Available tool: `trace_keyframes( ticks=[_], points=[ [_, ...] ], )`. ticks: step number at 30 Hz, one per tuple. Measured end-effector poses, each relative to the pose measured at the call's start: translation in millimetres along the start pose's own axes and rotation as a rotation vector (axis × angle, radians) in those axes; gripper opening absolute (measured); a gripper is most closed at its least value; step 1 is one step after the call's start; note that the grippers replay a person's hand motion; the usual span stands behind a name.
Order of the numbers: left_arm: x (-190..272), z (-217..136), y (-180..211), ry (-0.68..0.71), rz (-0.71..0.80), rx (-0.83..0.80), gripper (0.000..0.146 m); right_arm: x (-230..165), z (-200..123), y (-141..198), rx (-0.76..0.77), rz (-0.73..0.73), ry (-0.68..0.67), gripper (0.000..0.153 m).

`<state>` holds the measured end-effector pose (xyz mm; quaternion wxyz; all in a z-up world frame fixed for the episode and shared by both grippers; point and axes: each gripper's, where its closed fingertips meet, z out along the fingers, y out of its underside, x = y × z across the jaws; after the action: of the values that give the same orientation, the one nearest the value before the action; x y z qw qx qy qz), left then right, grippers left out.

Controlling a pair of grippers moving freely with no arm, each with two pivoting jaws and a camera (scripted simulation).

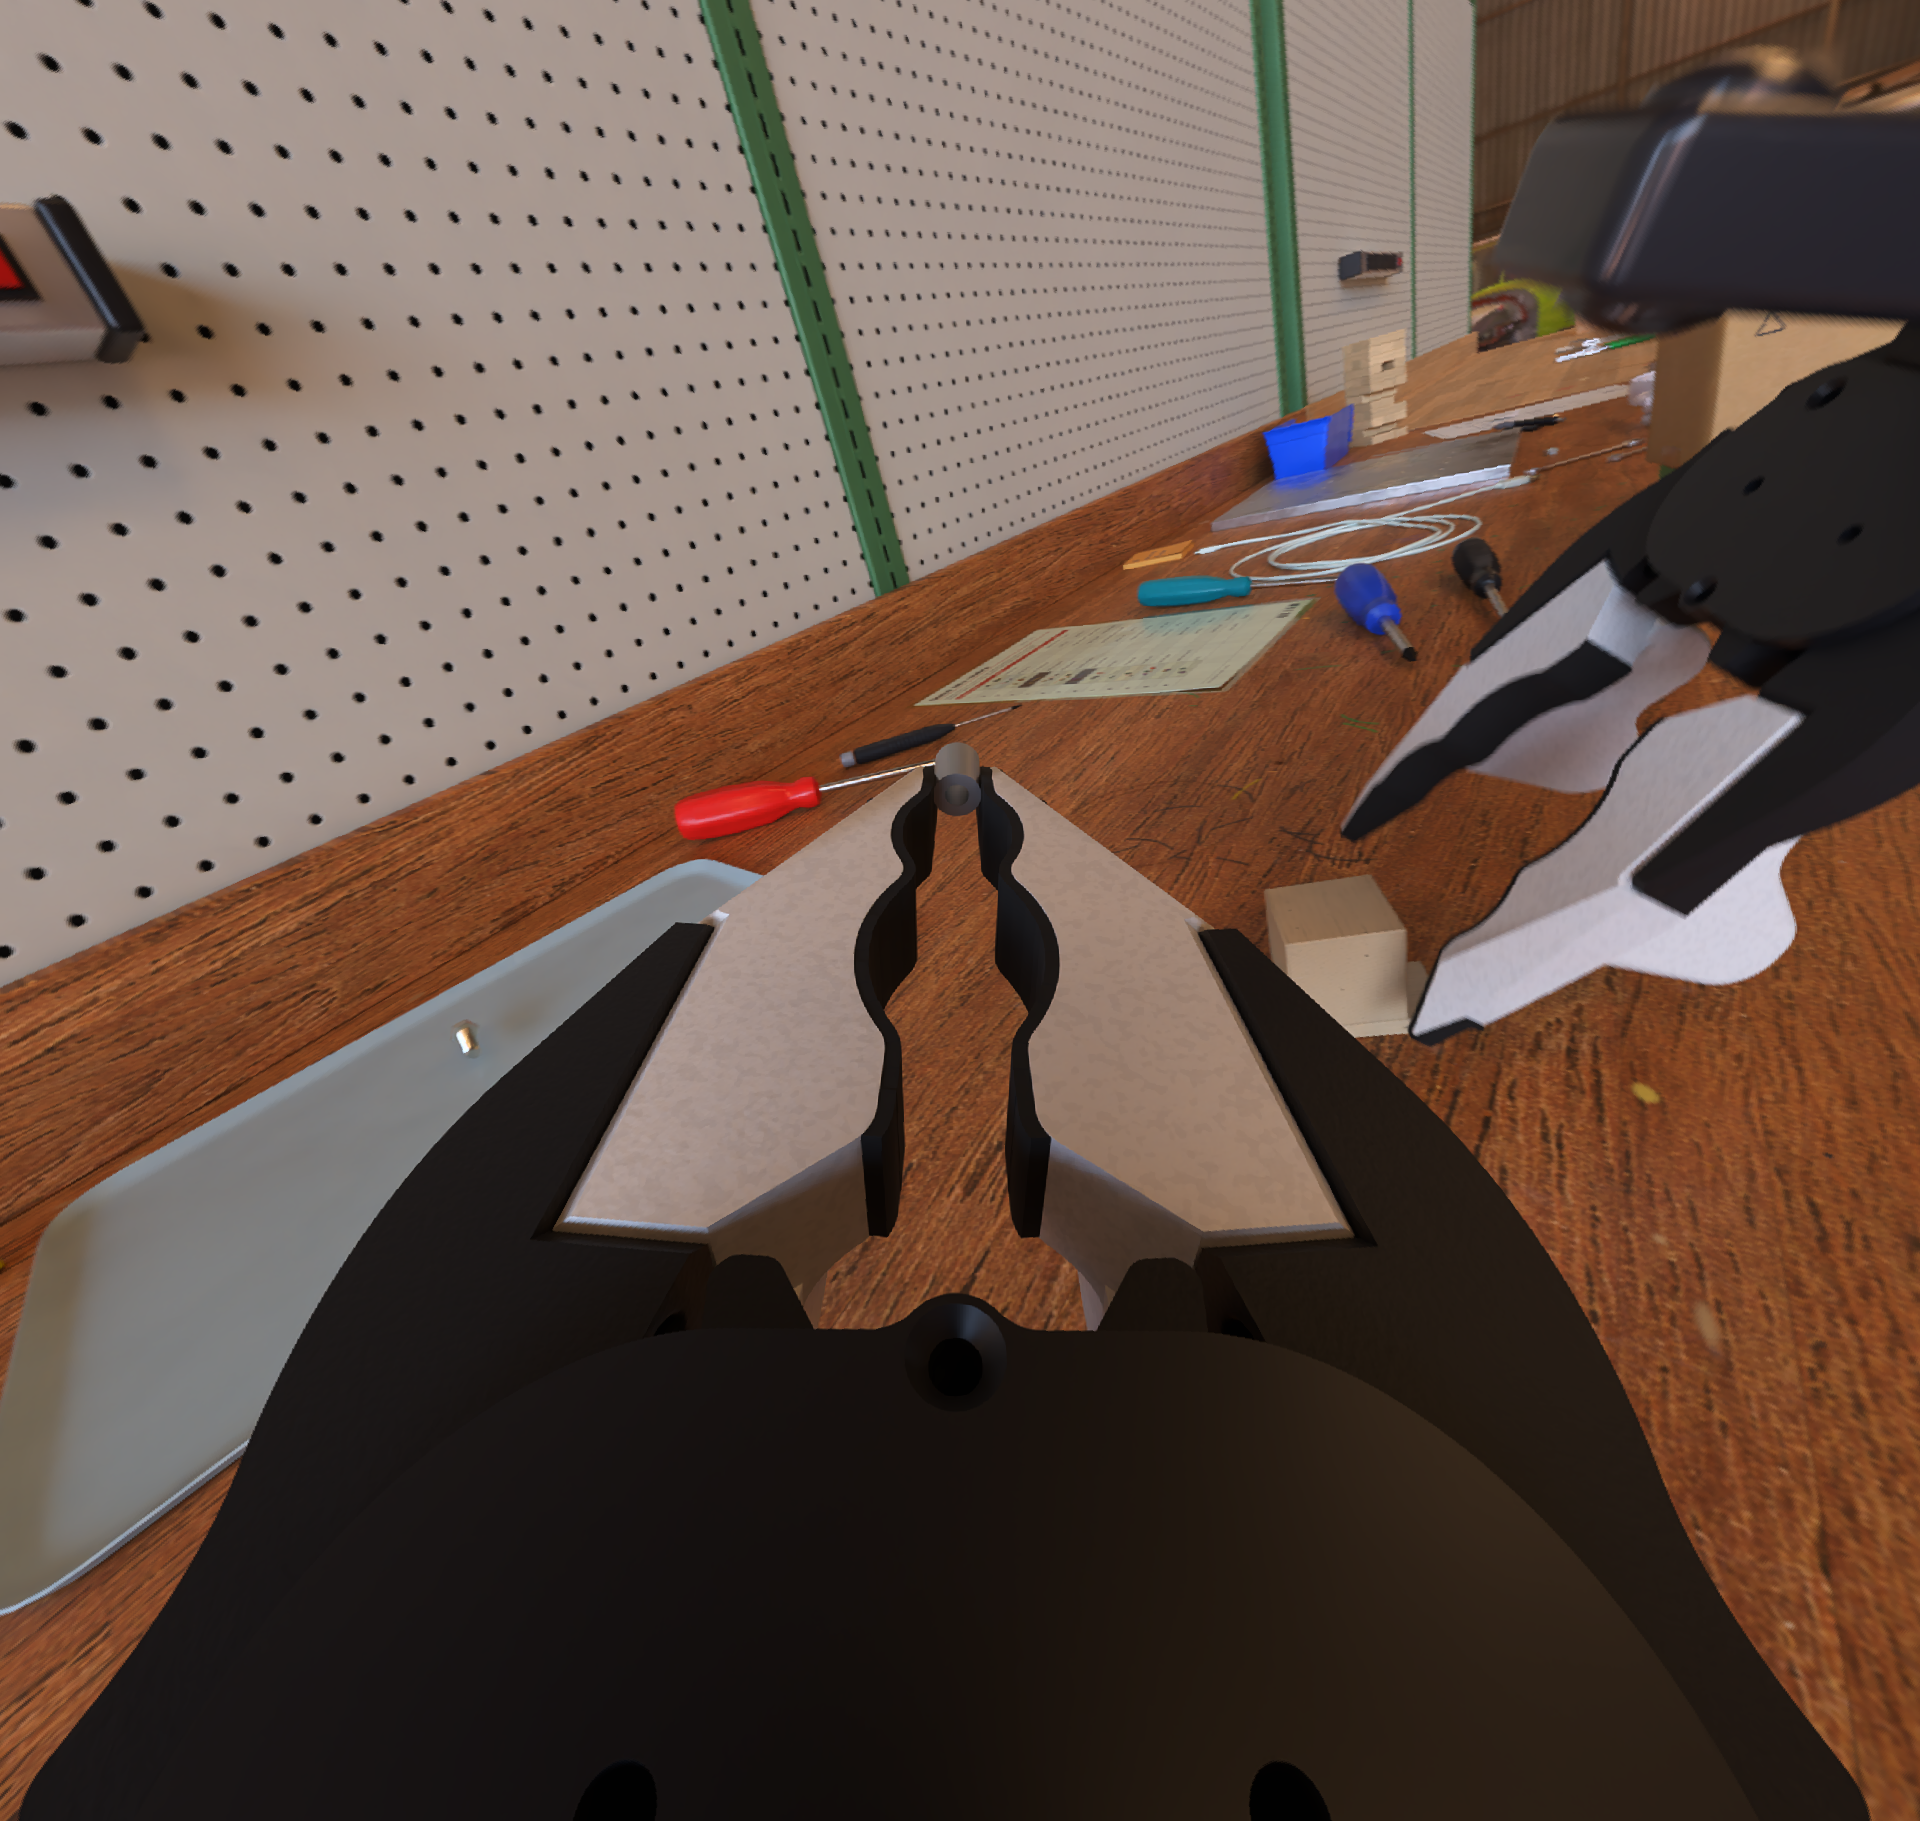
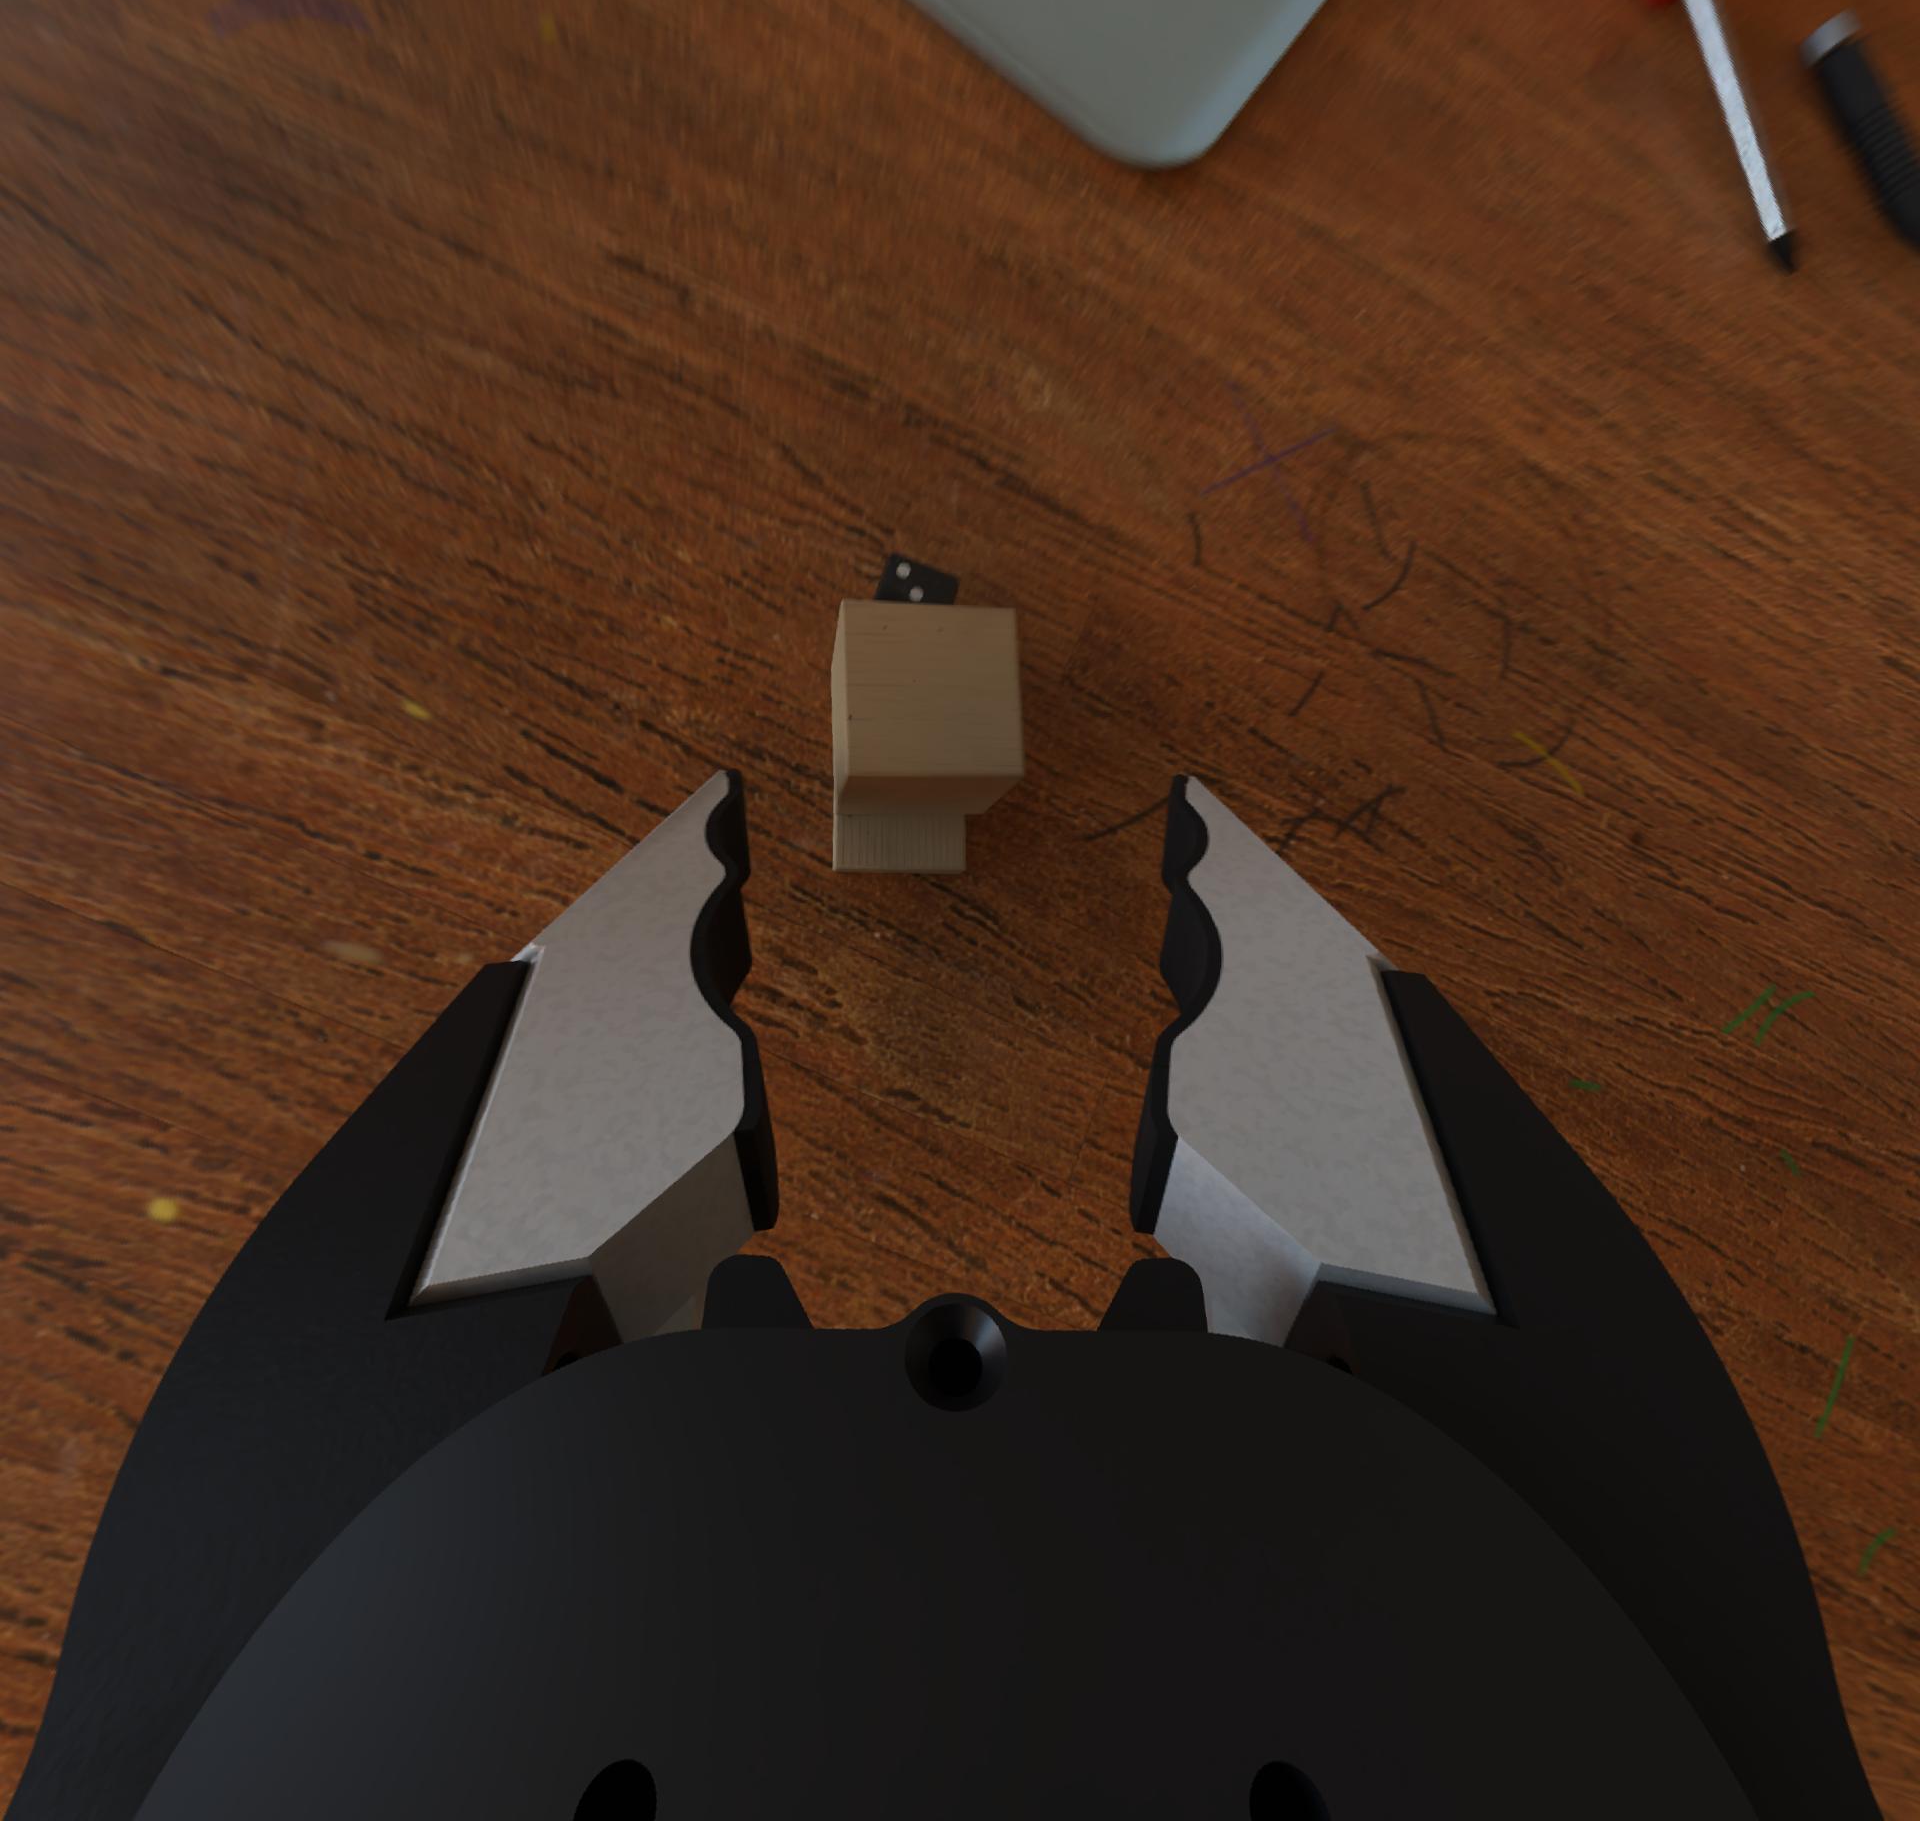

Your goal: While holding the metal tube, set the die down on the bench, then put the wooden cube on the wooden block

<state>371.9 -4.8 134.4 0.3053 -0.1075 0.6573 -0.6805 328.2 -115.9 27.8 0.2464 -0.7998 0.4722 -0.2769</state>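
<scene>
Left gripper (image 1: 957,784): fingers narrowed onto the tube (image 1: 957,780), pinched at their tips, above the table (image 1: 1558,1252).
Right gripper (image 2: 956,784): fingers wide and empty, pointing down just over the cube (image 2: 927,696).
Cube: sits on the block (image 2: 900,841), overhanging one side.
Block: flat on the table, mostly covered.
Die (image 2: 915,581): black, on the table, just behind the cube.
Tray (image 1: 260,1200): grey, left of the left gripper.
Red screwdriver (image 1: 748,805): lies beyond the tray, near the pegboard (image 1: 416,317).

The black die (image 2: 916,582) is mostly hidden behind the wooden cube (image 2: 928,696). The grey tray (image 2: 1122,26) and red screwdriver (image 2: 1704,36) run off the far edge.
</scene>
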Motion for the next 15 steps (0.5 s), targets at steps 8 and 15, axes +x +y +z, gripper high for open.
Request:
trace_keyframes(
  ticks=[8,15],
  points=[
    [33,9,4,0.236,-0.168,-0.023,0.007,65,-47,-28,0.508,0.096,0.152,0.08],
    [37,12,26,0.258,-0.237,-0.12,0.007,94,-35,-53,0.683,-0.181,0.368,0.056]
  ],
)
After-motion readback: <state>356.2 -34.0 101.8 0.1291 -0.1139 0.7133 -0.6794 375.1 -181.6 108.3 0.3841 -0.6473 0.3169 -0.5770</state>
